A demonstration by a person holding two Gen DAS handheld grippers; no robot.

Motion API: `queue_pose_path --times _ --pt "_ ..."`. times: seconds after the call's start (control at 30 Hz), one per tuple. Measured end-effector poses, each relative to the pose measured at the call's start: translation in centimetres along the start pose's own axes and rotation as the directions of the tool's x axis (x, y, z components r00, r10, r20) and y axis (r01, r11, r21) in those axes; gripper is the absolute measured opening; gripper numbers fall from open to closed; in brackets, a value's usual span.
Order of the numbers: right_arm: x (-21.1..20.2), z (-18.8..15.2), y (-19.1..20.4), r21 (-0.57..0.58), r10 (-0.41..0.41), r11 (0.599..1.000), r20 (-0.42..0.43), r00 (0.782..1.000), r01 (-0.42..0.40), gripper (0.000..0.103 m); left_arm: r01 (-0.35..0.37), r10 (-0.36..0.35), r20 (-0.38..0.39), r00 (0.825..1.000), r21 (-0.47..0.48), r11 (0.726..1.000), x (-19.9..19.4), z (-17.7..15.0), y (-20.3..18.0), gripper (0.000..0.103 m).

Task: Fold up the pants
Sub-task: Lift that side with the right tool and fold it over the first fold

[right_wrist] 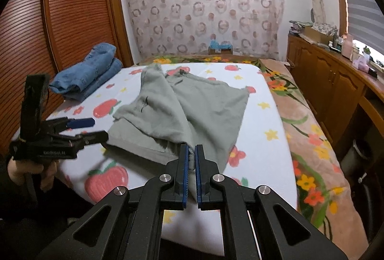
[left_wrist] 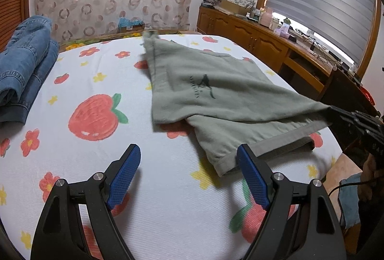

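Note:
Grey-green pants with a small dark logo lie partly folded on the bed, and they also show in the right wrist view. My left gripper is open and empty, low over the sheet just left of the pants' near hem; it shows at the left of the right wrist view. My right gripper is shut on a corner of the pants and holds it lifted above the bed; its black body shows at the right edge of the left wrist view.
A folded stack of blue jeans lies at the bed's far left, also in the right wrist view. The white sheet with strawberries covers the bed. A wooden sideboard with clutter runs along the right. A wooden louvred wardrobe stands left.

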State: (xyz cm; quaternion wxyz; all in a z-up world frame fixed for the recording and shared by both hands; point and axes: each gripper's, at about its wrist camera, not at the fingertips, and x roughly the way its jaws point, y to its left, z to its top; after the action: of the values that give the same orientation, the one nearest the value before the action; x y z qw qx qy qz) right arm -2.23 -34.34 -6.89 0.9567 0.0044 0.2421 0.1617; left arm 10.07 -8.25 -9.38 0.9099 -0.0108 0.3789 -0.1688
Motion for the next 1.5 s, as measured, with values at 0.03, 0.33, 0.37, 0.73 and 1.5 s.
queue_pose_path --times 0.03,0.33,0.37,0.73,1.5 --pt "-0.1 -0.2 0.0 0.002 0.000 1.000 -0.005 1.000 0.000 0.005 0.002 -0.002 0.000 1.000 0.000 1.000 0.0 -0.1 0.0 0.083" --pt "1.6 -0.9 -1.2 0.039 -0.004 0.999 -0.093 0.996 0.007 0.005 -0.007 0.007 -0.008 1.000 0.011 1.000 0.2 -0.5 -0.3 0.083" --pt "1.7 -0.9 -1.3 0.044 -0.001 0.999 -0.098 0.995 0.006 0.005 -0.008 0.008 -0.009 1.000 0.014 1.000 0.2 -0.5 -0.3 0.083" --pt "0.8 -0.2 -1.1 0.050 -0.024 0.998 -0.069 0.997 0.027 0.011 -0.026 0.027 -0.040 0.999 0.020 0.999 0.8 -0.8 -0.2 0.083" --pt "8.4 6.3 5.6 -0.148 0.156 0.975 -0.072 0.985 -0.165 0.034 -0.095 0.101 0.104 0.989 -0.064 0.993 -3.9 0.3 4.8 0.083"
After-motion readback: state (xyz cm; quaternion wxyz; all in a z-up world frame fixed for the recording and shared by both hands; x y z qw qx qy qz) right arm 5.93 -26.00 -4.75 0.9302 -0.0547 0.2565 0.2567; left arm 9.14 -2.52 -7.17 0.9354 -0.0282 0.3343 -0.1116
